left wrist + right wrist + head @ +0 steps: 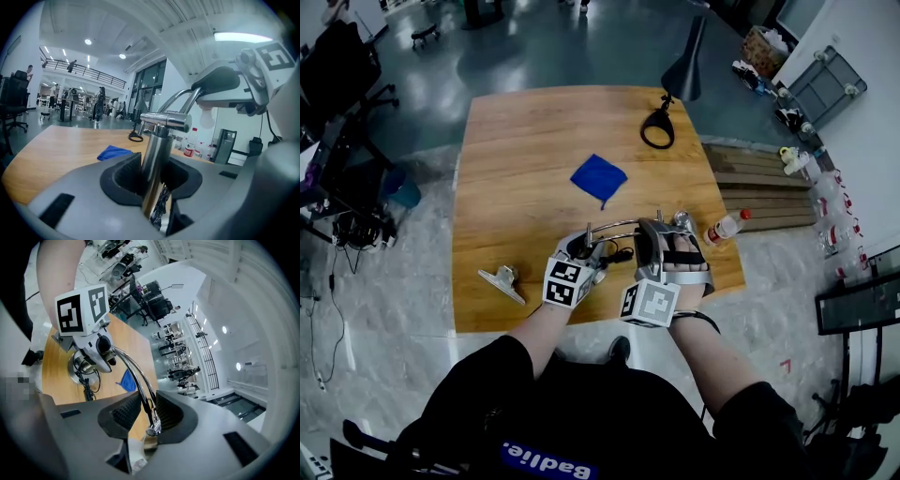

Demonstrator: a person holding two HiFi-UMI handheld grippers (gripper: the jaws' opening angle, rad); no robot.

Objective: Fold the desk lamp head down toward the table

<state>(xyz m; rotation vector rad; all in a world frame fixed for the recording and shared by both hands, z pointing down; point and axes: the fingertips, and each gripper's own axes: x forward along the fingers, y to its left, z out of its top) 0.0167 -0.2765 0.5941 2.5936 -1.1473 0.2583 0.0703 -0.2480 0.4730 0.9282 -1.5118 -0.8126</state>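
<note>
left gripper (pixel 586 246): nearest the table's (pixel 516 150) front edge. Jaws are clamped on the lamp's chrome post (pixel 157 150), which stands upright with a pad (pixel 126 172) snug on each side.
right gripper (pixel 663 230): just beside the left one, rolled over on its side. Pretty sure the jaws are pinched on the thin twin-rod arm (pixel 136 376). The rods run right through the gap and fill it where the pads (pixel 171 411) come closest.
lamp (pixel 619 230): sits at the near edge, a bit right of center. The round base (pixel 79 364) is flat on the wood with a black cable looped by it.
arm: curves up from the cross-piece on top of the post and bends over toward the right gripper.
head (pixel 206 117): small whitish bulb-looking bit, hanging just under the right gripper's jaws. Can't tell how far it sits off the table.
clip (pixel 503 279): silvery metal thing lying left of the left gripper, near the front edge.
bottle (pixel 727 228): clear with a red cap, lying at the right edge near the right gripper.
cloth (pixel 599 176): blue, crumpled flat around mid-table, well clear of the lamp.
black cone (pixel 686 66): way at the far edge, with a black ring (pixel 643 131) on the wood below it.
</note>
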